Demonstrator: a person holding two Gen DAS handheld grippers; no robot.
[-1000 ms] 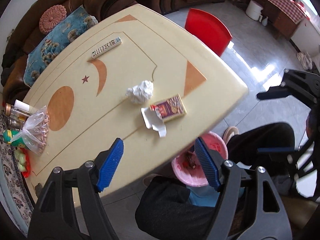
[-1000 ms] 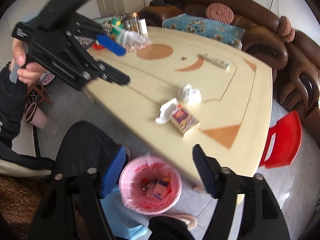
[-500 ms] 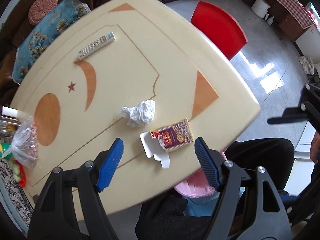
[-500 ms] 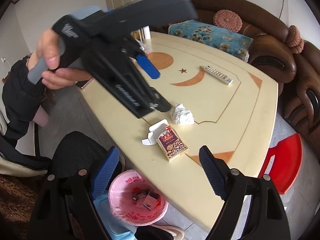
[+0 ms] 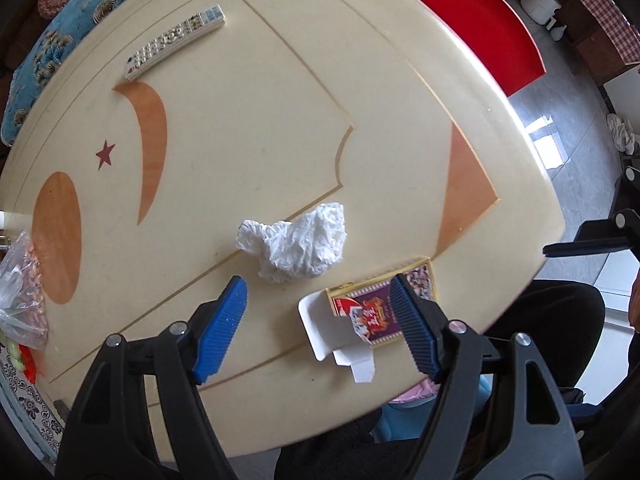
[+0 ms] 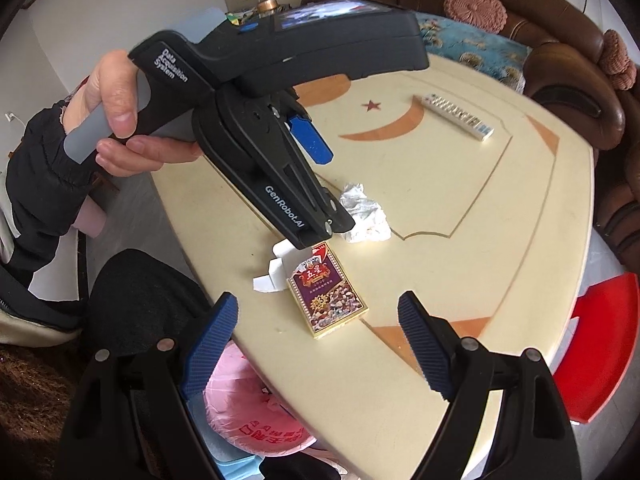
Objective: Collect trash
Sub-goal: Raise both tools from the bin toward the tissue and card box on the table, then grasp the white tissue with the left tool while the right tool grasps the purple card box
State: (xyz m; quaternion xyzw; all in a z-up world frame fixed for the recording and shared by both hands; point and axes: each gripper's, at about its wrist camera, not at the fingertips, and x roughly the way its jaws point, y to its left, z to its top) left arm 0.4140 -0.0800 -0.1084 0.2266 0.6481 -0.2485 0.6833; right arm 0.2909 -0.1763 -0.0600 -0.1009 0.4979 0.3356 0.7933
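On the table [image 5: 248,128] we see two bits of trash; going from left to right, first comes the tissue [image 5: 296,246], then the box [image 5: 384,308]. The tissue is a crumpled ball near the middle; we think it is very light and soft, so we can pinch it anywhere and it will squash. The box lies flat just beside it, close to the near edge, with its end flap torn open; we think it is light, stiff card, best held across its long sides, not by the floppy flap. Our left gripper [image 5: 320,320] hangs spread wide above both, holding nothing; our right gripper [image 6: 316,344] is spread wide too, empty, near the box. The pink bin [image 6: 248,416] sits below the table edge.
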